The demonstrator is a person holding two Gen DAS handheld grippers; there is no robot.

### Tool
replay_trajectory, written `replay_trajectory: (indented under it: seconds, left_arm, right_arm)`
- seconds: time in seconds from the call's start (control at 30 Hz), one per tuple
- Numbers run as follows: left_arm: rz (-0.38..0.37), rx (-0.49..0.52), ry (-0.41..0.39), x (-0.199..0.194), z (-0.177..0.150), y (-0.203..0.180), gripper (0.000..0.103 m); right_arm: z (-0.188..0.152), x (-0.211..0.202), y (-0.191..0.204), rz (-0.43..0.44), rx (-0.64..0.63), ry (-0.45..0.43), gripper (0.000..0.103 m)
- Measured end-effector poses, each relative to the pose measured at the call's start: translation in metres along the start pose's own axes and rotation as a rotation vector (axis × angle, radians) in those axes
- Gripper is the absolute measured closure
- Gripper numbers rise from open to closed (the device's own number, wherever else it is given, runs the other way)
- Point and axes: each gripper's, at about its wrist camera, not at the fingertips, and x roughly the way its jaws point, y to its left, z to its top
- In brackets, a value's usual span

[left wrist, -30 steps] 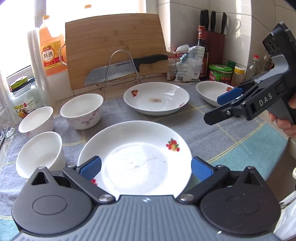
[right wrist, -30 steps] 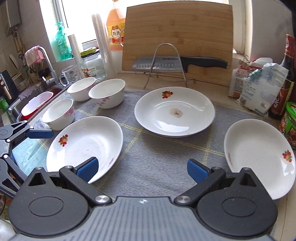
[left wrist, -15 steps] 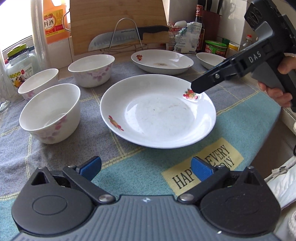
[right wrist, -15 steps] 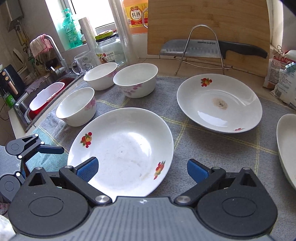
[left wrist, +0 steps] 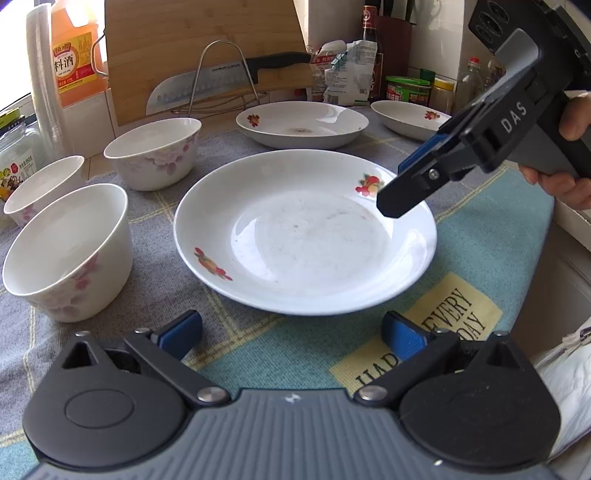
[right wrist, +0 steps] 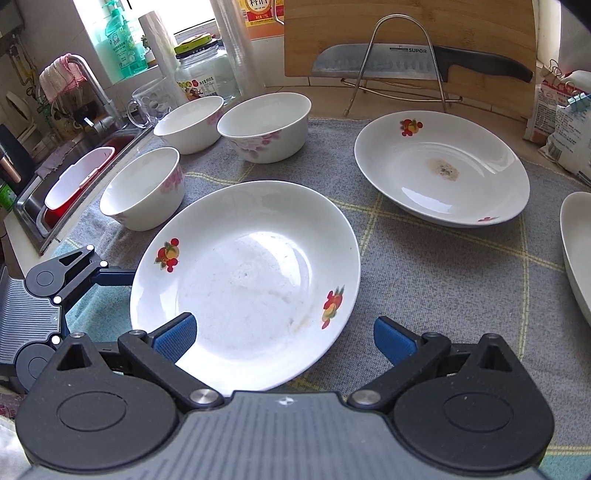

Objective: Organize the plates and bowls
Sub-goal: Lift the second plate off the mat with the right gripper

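Observation:
A white plate with fruit prints (left wrist: 306, 236) lies on the grey cloth in front of me; it also shows in the right wrist view (right wrist: 247, 280). My left gripper (left wrist: 291, 334) is open and empty just short of its near rim. My right gripper (right wrist: 284, 332) is open and empty over the plate's right rim; it shows from the side in the left wrist view (left wrist: 406, 188). A second plate (right wrist: 443, 170) with a brown stain lies behind. A third plate (right wrist: 576, 251) is at the right edge. Three white bowls (right wrist: 144, 188) (right wrist: 188, 123) (right wrist: 266, 125) stand at the left.
A bamboo cutting board (right wrist: 406, 33) and a knife (right wrist: 424, 62) on a wire rack stand at the back. A sink (right wrist: 62, 184) with a red tub lies to the left. Bottles, jars and packets (left wrist: 369, 74) line the back right.
The left gripper has pulled back from the near plate. The right gripper has moved left and down over the same plate's right rim. Both stay open.

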Motion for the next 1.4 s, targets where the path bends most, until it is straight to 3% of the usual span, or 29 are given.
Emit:
replay_trajectory:
  seconds: [0.37,0.77,1.2,1.4]
  left_arm:
    - [-0.003,0.0,-0.054,0.004,-0.001,0.002,0.0]
    - [-0.037,0.031,-0.041,0.007,0.004,0.006,0.0]
    - [-0.091,0.105,-0.021,0.01,0.01,0.011,0.001]
    - [-0.089,0.152,-0.034,0.008,0.011,0.011,0.001]
  right_arm:
    - [0.013,0.028,-0.016,0.067,-0.011,0.07,0.0]
    - [0.035,0.044,-0.018,0.087,-0.085,0.099,0.0]
    - [0.056,0.052,-0.023,0.141,-0.046,0.142,0.0]
    - [0.065,0.055,-0.019,0.139,-0.056,0.172,0.008]
